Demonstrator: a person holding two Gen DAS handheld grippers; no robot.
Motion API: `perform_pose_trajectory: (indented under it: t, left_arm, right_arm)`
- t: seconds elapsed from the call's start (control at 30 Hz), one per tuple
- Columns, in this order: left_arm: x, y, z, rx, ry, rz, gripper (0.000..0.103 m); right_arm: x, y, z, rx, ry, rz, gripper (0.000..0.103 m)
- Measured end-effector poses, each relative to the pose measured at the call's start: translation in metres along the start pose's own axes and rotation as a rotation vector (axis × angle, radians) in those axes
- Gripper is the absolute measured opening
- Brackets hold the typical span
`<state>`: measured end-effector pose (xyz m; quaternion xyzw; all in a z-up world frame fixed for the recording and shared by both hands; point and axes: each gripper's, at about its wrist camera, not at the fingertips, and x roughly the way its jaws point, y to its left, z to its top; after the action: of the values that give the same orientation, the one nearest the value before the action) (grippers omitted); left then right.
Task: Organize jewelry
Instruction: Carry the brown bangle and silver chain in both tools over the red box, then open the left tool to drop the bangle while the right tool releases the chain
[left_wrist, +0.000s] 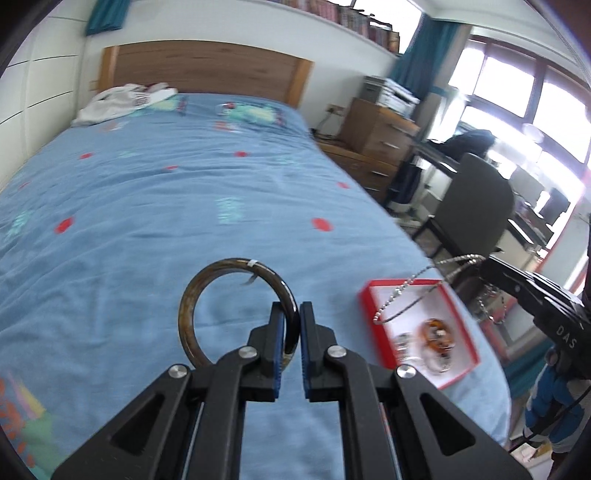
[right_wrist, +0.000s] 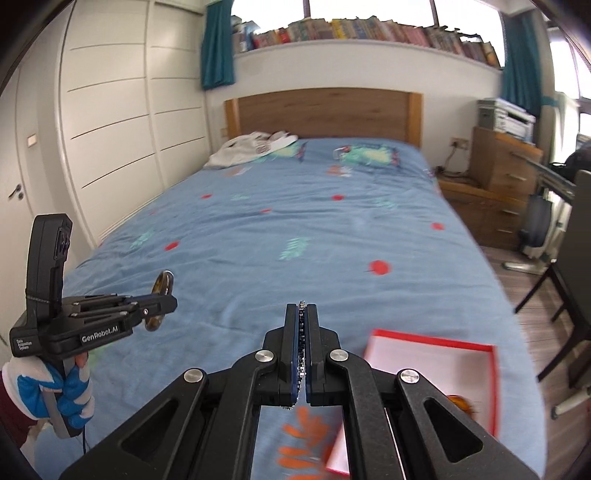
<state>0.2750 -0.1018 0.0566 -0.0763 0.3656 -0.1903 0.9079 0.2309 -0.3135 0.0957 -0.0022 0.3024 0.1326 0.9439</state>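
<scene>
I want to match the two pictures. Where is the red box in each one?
Left wrist view: the red box lies lower right on the blue bedspread, right of the left gripper.
Right wrist view: it sits at the bottom right, partly behind the right gripper.
Shared landmark: the wooden headboard.

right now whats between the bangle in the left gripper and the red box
Only bare blue bedspread. The left wrist view shows it: the bangle sits clamped in the left gripper, and the red box lies to its right, apart.
</scene>
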Motion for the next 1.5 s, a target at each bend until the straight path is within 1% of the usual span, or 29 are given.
perform_pose_trajectory:
  t: [0.17, 0.3, 0.4, 0.5, 0.67, 0.77, 0.87, 1.07, 1.17, 1.23, 1.37, 1.43, 1.5]
  left_arm:
    - [0.039, -0.067, 0.007, 0.039, 0.033, -0.102, 0.007]
    - [0.082, -0.120, 0.007, 0.091, 0.078, -0.165, 0.007]
    - [0.115, -0.151, 0.002, 0.127, 0.115, -0.189, 0.007]
    - [0.150, -0.169, -0.007, 0.142, 0.158, -0.197, 0.007]
    - [0.193, -0.179, -0.026, 0.163, 0.221, -0.176, 0.007]
    - [0.208, -0.181, -0.036, 0.180, 0.248, -0.161, 0.007]
    - [0.218, -0.176, -0.043, 0.170, 0.268, -0.160, 0.007]
    - [0.223, -0.178, -0.057, 0.198, 0.281, -0.151, 0.009]
    - [0.223, -0.177, -0.059, 0.198, 0.283, -0.145, 0.011]
    - [0.221, -0.177, -0.060, 0.203, 0.279, -0.143, 0.011]
    - [0.219, -0.180, -0.061, 0.220, 0.273, -0.127, 0.013]
    - [0.215, -0.181, -0.060, 0.221, 0.266, -0.127, 0.017]
    - [0.211, -0.183, -0.060, 0.224, 0.259, -0.130, 0.020]
  right_arm:
    - [-0.014, -0.053, -0.003, 0.030, -0.004, -0.075, 0.003]
    - [-0.006, -0.097, -0.011, 0.066, 0.014, -0.132, 0.003]
    - [0.005, -0.129, -0.022, 0.099, 0.033, -0.165, 0.003]
    - [0.023, -0.152, -0.034, 0.120, 0.061, -0.189, 0.003]
    - [0.052, -0.180, -0.061, 0.157, 0.113, -0.198, 0.003]
    - [0.066, -0.187, -0.077, 0.172, 0.143, -0.190, 0.003]
    - [0.075, -0.188, -0.091, 0.183, 0.167, -0.179, 0.003]
    - [0.082, -0.195, -0.113, 0.211, 0.207, -0.175, 0.003]
    - [0.082, -0.197, -0.119, 0.217, 0.220, -0.186, 0.004]
    - [0.080, -0.199, -0.122, 0.228, 0.223, -0.191, 0.007]
    - [0.080, -0.200, -0.125, 0.241, 0.226, -0.202, 0.008]
    - [0.077, -0.200, -0.126, 0.248, 0.225, -0.204, 0.017]
    - [0.074, -0.200, -0.126, 0.252, 0.218, -0.204, 0.023]
